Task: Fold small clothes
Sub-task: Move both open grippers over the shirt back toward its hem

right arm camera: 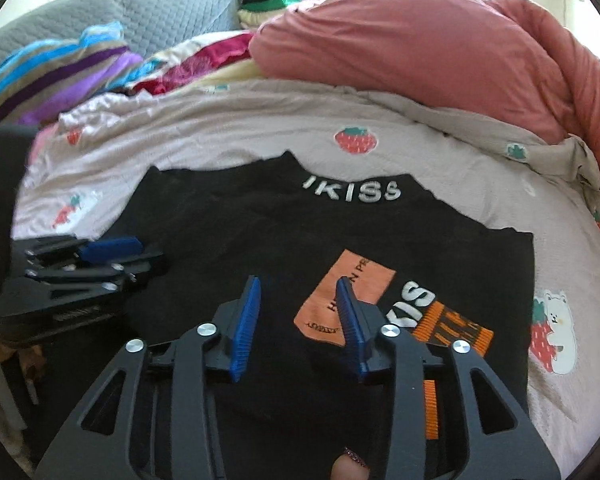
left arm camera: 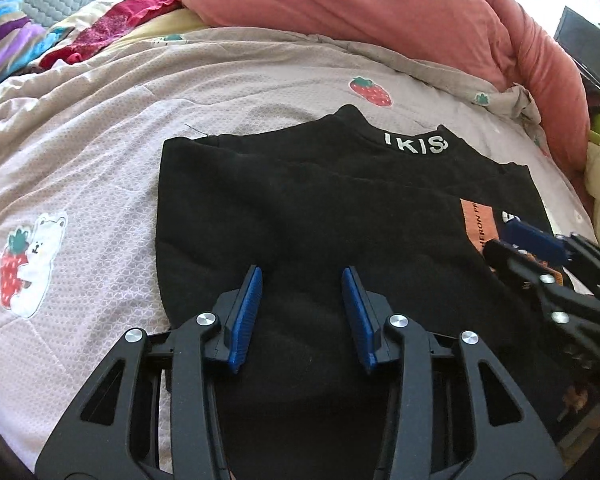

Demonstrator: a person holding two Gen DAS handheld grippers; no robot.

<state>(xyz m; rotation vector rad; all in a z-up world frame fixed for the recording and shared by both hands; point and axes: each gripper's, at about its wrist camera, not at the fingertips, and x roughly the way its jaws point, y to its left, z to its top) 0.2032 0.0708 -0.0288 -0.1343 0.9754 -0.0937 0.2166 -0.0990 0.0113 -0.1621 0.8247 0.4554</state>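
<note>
Left wrist view shows the black knit top with white collar lettering (left arm camera: 300, 208) flat on the strawberry-print quilted bed cover (left arm camera: 100, 168), both the left gripper (left arm camera: 302, 312) and right gripper (right arm camera: 298, 312) wide and empty, right gripper at 3 o'clock, so pinching one layer risks a crooked fold.

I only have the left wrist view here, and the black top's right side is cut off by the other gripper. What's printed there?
Observer: On the black top, beside the orange patch, the right wrist view shows white letters "KIS" and an orange striped print.
Operator: Is the right gripper holding fabric?
Observer: No. The right gripper is open above the top, nothing between its fingers.
Operator: Anything on the quilt past the top's right edge?
Observer: Yes, a bear-and-strawberry print on the quilt.
</note>
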